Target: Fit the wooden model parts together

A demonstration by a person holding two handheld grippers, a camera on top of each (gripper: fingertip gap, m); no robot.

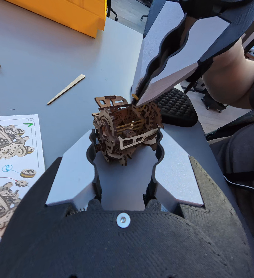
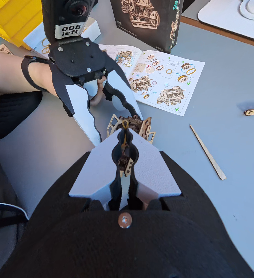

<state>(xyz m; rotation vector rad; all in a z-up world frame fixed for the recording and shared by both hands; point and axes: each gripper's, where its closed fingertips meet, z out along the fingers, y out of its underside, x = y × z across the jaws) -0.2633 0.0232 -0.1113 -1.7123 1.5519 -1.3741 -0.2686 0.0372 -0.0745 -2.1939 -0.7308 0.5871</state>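
Hand-held gripper on the right [image 2: 125, 129], pinched fully closed on a yellow rubber band [image 2: 125, 124], with a small loop poking out past the tips directly above the wooden model [image 1: 126, 132]. Left hand-held gripper [image 1: 127, 135] spread wide around that same model, fingers [image 1: 91, 139] hugging both flanks; cannot tell for certain whether both pads press or merely bracket it, though the model sits wedged between them on the desk [image 1: 63, 63], near its edge. Probably mid-way through stretching the band onto a gear or hook at the top rim of the model, where several yellow strands already run across the inside. Best to keep the left side steady and low so the model cannot tip toward the pull. Better to draw the band gently and in line with its anchor rather than sideways, since thin plywood teeth look brittle. Worth keeping the pinch firm until the loop seats, then easing off slowly to avoid a snap-back. Off to the left of the model, an instruction booklet [image 1: 10, 150]; beyond the model, a loose wooden stick [image 1: 66, 89], both well apart from it.
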